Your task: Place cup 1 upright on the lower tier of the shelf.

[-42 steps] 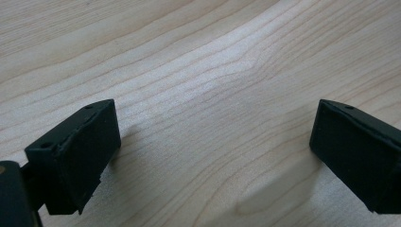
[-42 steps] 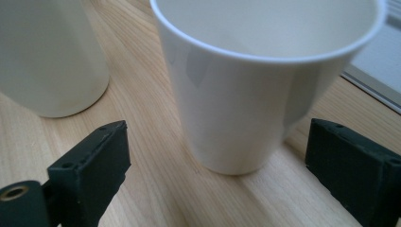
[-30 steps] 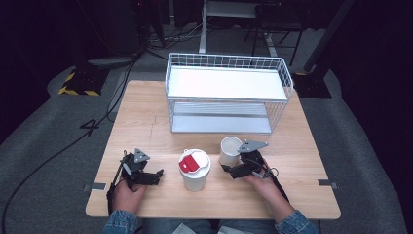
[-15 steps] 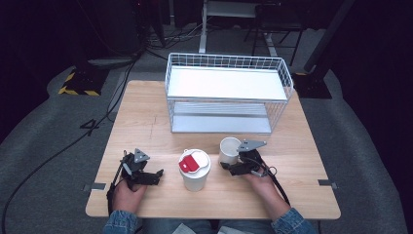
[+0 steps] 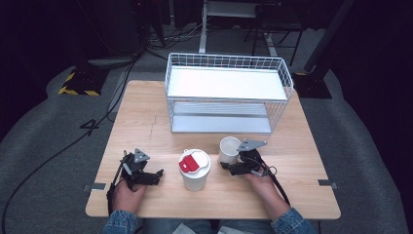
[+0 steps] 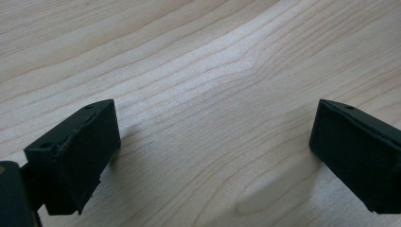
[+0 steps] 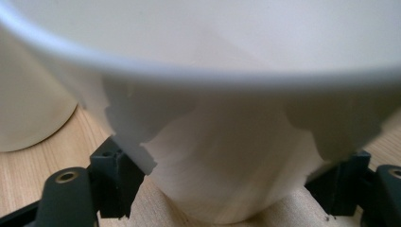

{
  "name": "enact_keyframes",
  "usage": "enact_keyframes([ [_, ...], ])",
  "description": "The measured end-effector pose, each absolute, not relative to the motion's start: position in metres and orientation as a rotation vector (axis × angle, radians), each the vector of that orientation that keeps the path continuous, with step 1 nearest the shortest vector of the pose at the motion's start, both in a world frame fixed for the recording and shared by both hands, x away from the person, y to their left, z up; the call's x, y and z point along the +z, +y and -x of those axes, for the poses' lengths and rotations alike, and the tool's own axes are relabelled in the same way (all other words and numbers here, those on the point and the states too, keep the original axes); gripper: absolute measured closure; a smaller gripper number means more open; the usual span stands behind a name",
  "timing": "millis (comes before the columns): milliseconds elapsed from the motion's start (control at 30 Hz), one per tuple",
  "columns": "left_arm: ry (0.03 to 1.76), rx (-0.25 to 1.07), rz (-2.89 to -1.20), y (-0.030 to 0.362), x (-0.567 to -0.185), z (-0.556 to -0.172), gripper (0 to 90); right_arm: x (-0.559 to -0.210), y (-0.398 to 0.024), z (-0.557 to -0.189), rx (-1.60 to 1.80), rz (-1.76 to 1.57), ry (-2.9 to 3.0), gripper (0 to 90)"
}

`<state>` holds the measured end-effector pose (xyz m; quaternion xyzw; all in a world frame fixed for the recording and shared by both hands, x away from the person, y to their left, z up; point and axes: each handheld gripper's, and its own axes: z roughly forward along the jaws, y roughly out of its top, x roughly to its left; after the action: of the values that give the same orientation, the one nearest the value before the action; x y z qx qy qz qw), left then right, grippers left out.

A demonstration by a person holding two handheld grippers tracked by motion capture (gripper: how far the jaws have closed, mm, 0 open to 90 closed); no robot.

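Right gripper view, fingers (image 7: 113, 179) clamping white cup (image 7: 227, 142), left gripper (image 6: 213, 156) wide open.

The pale wooden table (image 5: 146, 112) shows fine grain under a soft satin sheen. On it the white wire-mesh metal rack (image 5: 229, 92) looks painted, while the open white cup (image 5: 228, 148) is smooth and faintly glossy. The matt black jaws in the left gripper view have finely ribbed pads (image 6: 75, 151).
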<state>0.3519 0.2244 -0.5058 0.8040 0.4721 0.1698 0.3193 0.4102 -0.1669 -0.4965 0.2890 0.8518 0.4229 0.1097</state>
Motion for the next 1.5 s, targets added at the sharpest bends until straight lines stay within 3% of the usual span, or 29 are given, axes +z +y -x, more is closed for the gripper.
enact_keyframes([
  [767, 1.241, 0.446, -2.114, 0.224, -0.506, -0.352, 3.2, -0.472, -0.160, -0.405, 1.274, -0.774, 2.505, 23.9],
  [1500, 1.242, 0.445, -2.115, 0.225, -0.506, -0.352, 3.1, -0.434, -0.150, -0.440, 1.250, -0.764, 2.490, 23.9],
])
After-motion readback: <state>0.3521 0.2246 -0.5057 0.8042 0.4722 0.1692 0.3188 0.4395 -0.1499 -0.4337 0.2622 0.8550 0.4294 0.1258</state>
